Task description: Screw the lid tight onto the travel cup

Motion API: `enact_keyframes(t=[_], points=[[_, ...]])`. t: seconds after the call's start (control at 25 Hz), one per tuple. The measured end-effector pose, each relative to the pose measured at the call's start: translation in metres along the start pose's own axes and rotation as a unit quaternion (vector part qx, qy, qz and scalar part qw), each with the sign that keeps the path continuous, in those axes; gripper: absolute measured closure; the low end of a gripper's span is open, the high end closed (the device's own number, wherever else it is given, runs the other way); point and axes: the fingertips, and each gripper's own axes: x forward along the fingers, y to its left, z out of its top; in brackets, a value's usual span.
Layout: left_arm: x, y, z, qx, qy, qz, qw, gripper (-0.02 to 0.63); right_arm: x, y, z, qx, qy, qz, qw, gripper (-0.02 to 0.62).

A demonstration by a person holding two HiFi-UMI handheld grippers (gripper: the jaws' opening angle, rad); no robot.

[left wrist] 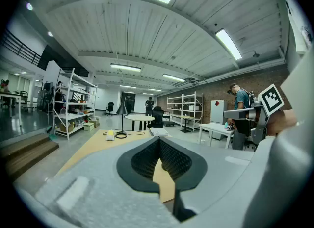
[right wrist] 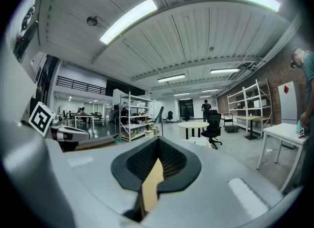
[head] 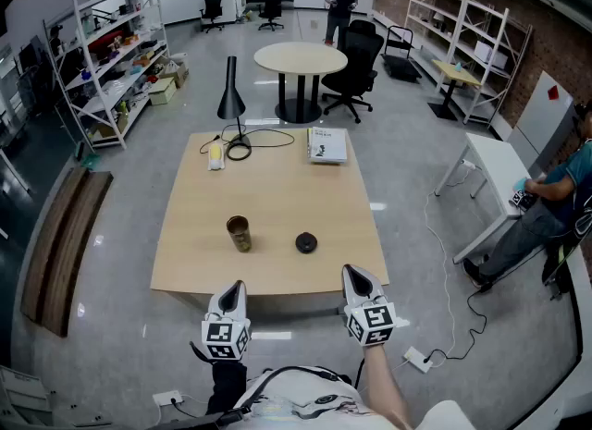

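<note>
The brownish, cylindrical travel cup stands upright and uncapped on the pale wooden table, ahead of the left gripper and well apart from it. Its round dark lid lies near it, ahead of the right gripper. Both grippers hang at the near table edge, jaws pressed together and empty. The lid looks low and flat, though it is small here, so pads may slip off it. An unsteadied cup could tip or spin, and a tilted lid could cross-thread.
</note>
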Motion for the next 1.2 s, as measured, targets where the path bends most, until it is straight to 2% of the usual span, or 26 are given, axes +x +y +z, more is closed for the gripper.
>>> enact_keyframes(t=[0.64, 0.88, 1.04, 1.08, 1.12, 1.2], points=[[0.006, -0.016, -0.009, -0.004, 0.009, 0.005, 0.9999, 0.611, -0.001, -0.011, -0.011, -0.004, 0.011, 0.022, 1.0, 0.6], [0.011, -0.028, -0.01, -0.005, 0.001, 0.0, 1.0, 0.611, -0.012, -0.013, -0.004, 0.018, -0.003, 0.069, 0.997, 0.598], [0.017, -0.022, -0.014, -0.014, -0.011, 0.01, 0.9998, 0.609, -0.015, -0.022, -0.01, 0.029, 0.001, 0.085, 0.996, 0.597], [0.017, -0.019, -0.017, -0.019, -0.015, 0.011, 0.9997, 0.585, -0.016, -0.022, -0.015, 0.034, 0.005, 0.09, 0.995, 0.597], [0.016, -0.016, -0.022, -0.022, -0.015, 0.01, 0.9996, 0.499, -0.015, -0.021, -0.021, 0.038, 0.01, 0.096, 0.995, 0.597], [0.019, -0.008, -0.036, -0.024, -0.003, 0.007, 0.9997, 0.404, -0.011, -0.018, -0.032, 0.045, 0.022, 0.108, 0.993, 0.597]])
